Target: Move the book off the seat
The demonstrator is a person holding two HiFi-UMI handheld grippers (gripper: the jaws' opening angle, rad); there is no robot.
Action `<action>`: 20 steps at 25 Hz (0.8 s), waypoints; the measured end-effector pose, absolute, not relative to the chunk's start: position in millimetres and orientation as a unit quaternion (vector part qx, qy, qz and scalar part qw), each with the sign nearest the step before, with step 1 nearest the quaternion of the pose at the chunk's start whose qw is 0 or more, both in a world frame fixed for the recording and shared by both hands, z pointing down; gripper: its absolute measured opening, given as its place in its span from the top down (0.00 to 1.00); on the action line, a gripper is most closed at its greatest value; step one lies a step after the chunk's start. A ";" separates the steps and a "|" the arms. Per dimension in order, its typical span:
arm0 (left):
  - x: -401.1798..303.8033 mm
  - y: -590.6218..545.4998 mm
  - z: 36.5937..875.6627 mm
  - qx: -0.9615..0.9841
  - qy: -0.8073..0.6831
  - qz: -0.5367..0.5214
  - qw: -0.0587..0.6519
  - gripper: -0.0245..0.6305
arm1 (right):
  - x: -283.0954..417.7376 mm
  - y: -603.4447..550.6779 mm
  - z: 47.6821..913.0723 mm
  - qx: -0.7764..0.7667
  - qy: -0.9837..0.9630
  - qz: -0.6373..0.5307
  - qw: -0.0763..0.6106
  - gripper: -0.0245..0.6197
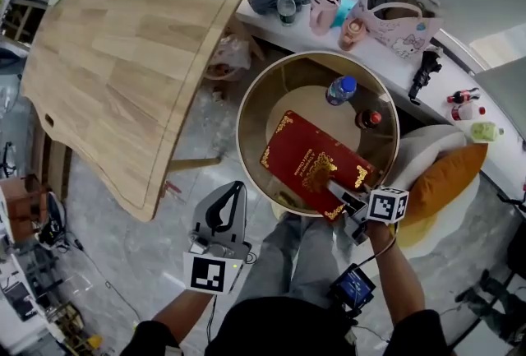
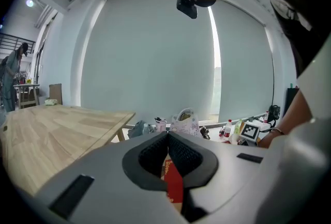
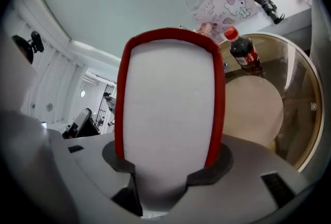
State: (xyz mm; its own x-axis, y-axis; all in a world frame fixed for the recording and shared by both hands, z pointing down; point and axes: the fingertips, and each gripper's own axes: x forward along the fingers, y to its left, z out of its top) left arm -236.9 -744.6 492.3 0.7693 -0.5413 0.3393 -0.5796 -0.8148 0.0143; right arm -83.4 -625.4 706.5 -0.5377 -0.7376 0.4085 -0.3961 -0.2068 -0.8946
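Large red hardcover book with gold corner ornaments (image 1: 312,161): it's off the seat. It's over the round gold-rimmed glass table (image 1: 238,132), not on the cream armchair with the orange cushion (image 1: 448,178) to your right. I can't tell whether it's flat on the glass or just above it.

Your right gripper (image 1: 341,196) has it by the near end. In the right gripper view the white page block and both red covers fill the gap, with the jaws pinching across the book's thickness. Your left gripper (image 1: 236,188) is low, near your knee and short of the table, with its pads pressed together on nothing.

My read is the carry is done. What's left is to seat the book fully, let go and back out.

Edges:
- The book's near corner sits right at the table rim on your side, so it may overhang. I'd push it further in before you release.
- The far end is near the dark cola bottle with the red cap (image 1: 371,119) and the clear bottle with the blue cap (image 1: 339,90). There's little room that way.
- The left part of the glass top is bare, so that's the room to use.
- The big pale wooden tabletop (image 1: 123,58) stands well apart on the left and isn't in the way.
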 end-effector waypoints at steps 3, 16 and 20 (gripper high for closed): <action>-225.1 -748.5 506.7 0.937 -0.297 0.169 0.065 0.94 | -74.4 -632.2 737.9 -0.467 0.601 -0.635 0.130 0.60; -196.3 -759.6 536.0 0.935 -0.279 0.209 0.061 0.94 | -64.0 -641.5 821.3 -0.429 0.573 -0.686 0.129 0.59; -189.2 -759.3 539.0 0.934 -0.274 0.219 0.062 0.94 | -57.1 -630.2 840.2 -0.438 0.565 -0.693 0.091 0.53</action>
